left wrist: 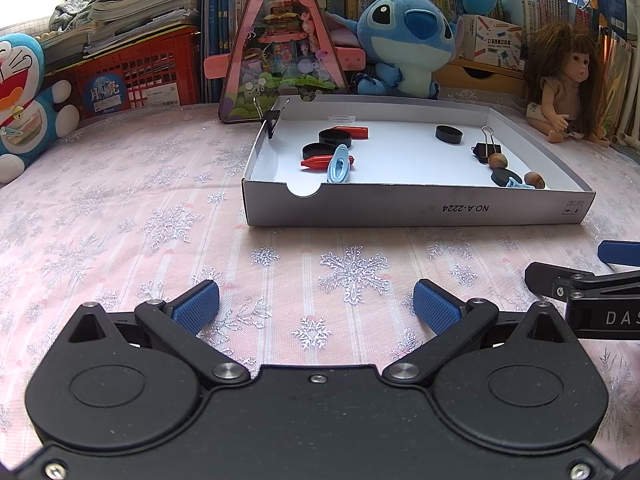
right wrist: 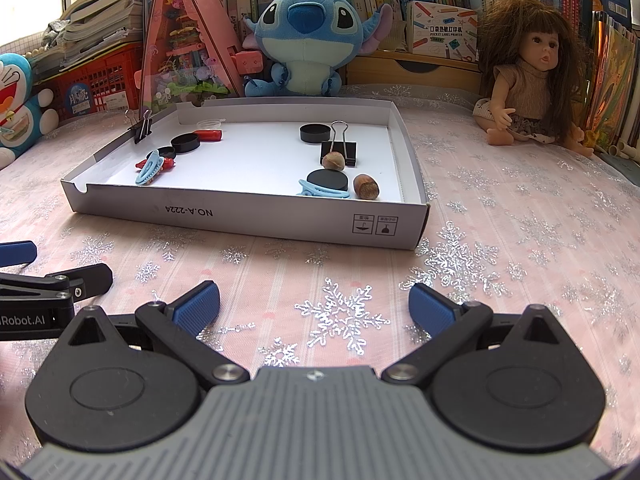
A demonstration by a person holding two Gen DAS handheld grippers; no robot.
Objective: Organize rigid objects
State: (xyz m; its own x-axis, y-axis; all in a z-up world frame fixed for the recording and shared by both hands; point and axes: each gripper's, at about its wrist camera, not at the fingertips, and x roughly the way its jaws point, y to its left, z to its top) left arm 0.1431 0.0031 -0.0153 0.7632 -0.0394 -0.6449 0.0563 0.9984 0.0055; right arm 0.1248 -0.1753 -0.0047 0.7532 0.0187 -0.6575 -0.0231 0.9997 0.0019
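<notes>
1. Both our grippers, left gripper (left wrist: 316,308) and right gripper (right wrist: 314,306), hang spread wide and empty over the snowflake tablecloth (left wrist: 120,220).
2. Caps, clips, hazelnuts (right wrist: 366,187) sit inside the white box lid (right wrist: 248,216), just ahead.

A shallow box (right wrist: 248,220) sits mid-frame on the counter (right wrist: 500,208), toys lined up behind it.

In the right wrist view, two nuts (right wrist: 333,160) (right wrist: 365,186), a disc (right wrist: 327,180) and a binder clip (right wrist: 339,148) cluster at the box's lower right; two caps (right wrist: 185,143) (right wrist: 315,133) lie farther back; a hair clip (right wrist: 149,171) lies at its left. Another clip (right wrist: 141,128) grips the left wall. Behind the box sit a plush toy (right wrist: 308,40) at centre and a doll (right wrist: 528,80) at upper right.
</notes>
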